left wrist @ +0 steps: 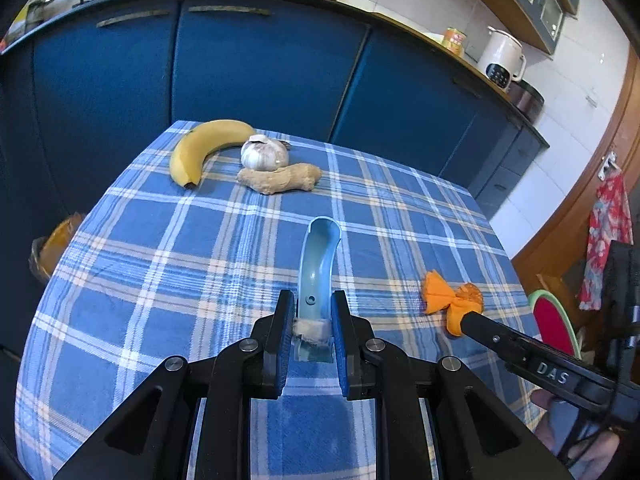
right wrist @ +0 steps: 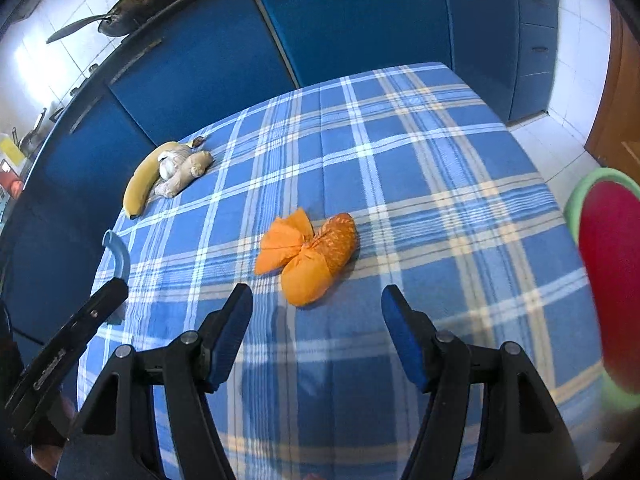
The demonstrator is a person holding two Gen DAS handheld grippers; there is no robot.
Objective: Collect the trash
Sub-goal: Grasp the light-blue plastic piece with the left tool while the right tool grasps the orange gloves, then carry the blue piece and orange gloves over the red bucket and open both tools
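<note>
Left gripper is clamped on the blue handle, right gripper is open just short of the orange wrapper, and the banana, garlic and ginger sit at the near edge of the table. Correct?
Not quite. The banana, garlic and ginger sit at the far edge, by the blue cabinets, as the left wrist view shows. The rest holds: left gripper clamped on the blue handle, right gripper open just short of the orange wrapper.

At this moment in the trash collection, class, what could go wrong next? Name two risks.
1. The right gripper is open just short of the orange wrapper; closing there could pinch the checked tablecloth too.
2. The left gripper holds the blue curved handle only at its lower end, so it might pivot or slip.
</note>
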